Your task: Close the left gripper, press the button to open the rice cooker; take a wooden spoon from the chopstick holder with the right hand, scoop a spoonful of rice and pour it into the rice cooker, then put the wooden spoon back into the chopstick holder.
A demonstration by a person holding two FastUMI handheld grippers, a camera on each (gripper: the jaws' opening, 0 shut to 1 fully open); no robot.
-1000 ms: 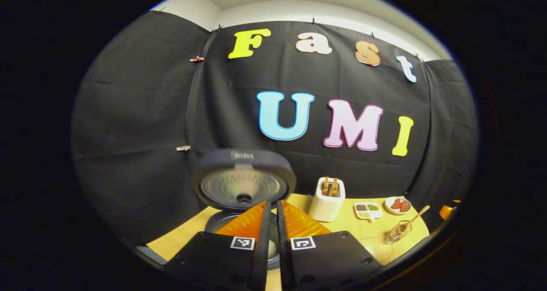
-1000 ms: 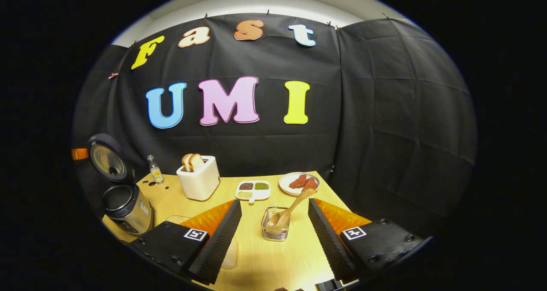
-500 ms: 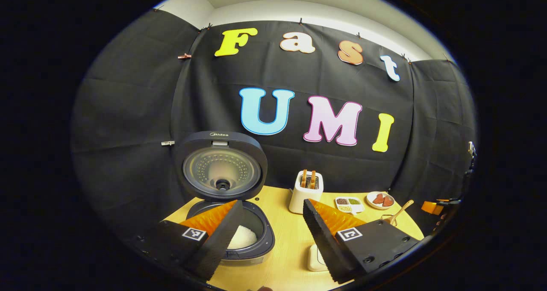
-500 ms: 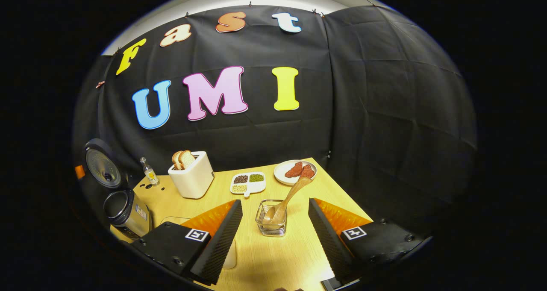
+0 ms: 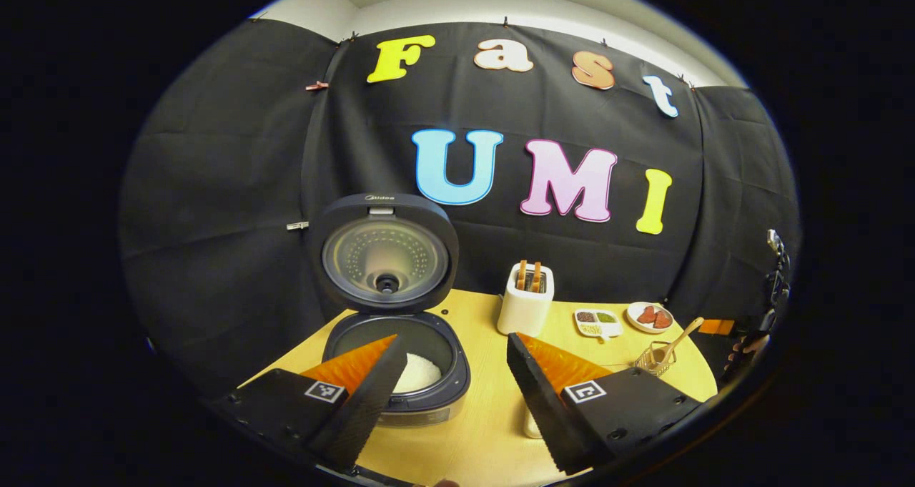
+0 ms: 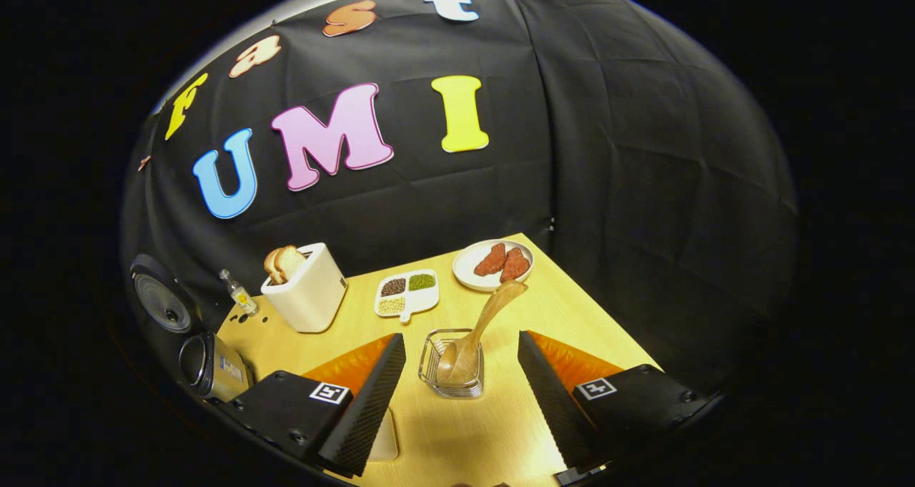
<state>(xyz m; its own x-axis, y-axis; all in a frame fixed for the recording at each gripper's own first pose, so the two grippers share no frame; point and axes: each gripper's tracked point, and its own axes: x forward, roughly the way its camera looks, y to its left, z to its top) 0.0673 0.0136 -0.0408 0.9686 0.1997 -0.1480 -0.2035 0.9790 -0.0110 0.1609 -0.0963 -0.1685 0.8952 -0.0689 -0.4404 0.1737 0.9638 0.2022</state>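
My rice cooker point(image 5: 397, 362) stands open near the left edge of the worktop point(image 5: 486, 430), its lid point(image 5: 384, 252) tipped upright behind the pot, and a heap of white rice point(image 5: 419, 374) lies in the inner pot. My left gripper point(image 5: 450, 372) hovers in front of the cooker with its fingers spread wide apart, holding nothing; one finger crosses in front of the cooker's rim. My right gripper point(image 6: 461, 390) is likewise spread wide and empty, and the clear chopstick holder point(image 6: 452, 365) sits on the worktop between its two fingers, touched by neither. The wooden spoon point(image 6: 479, 333) stands in that holder, bowl down, its handle leaning up and away toward the far right corner. Just behind the handle's end lies a white plate point(image 6: 475, 262) with reddish pieces of food point(image 6: 504, 262) on it. Left of the plate is a small divided dish point(image 6: 406, 294) with dark, green and pale grains in separate compartments. Further left a white toaster point(image 6: 306, 294) holds two slices of bread point(image 6: 284, 260) upright in its slots. A small clear bottle point(image 6: 238, 295) stands between the toaster and the cooker, near the back edge. A pale flat object point(image 6: 386, 440) lies partly hidden under my right gripper's left-hand finger; I cannot tell what it is.
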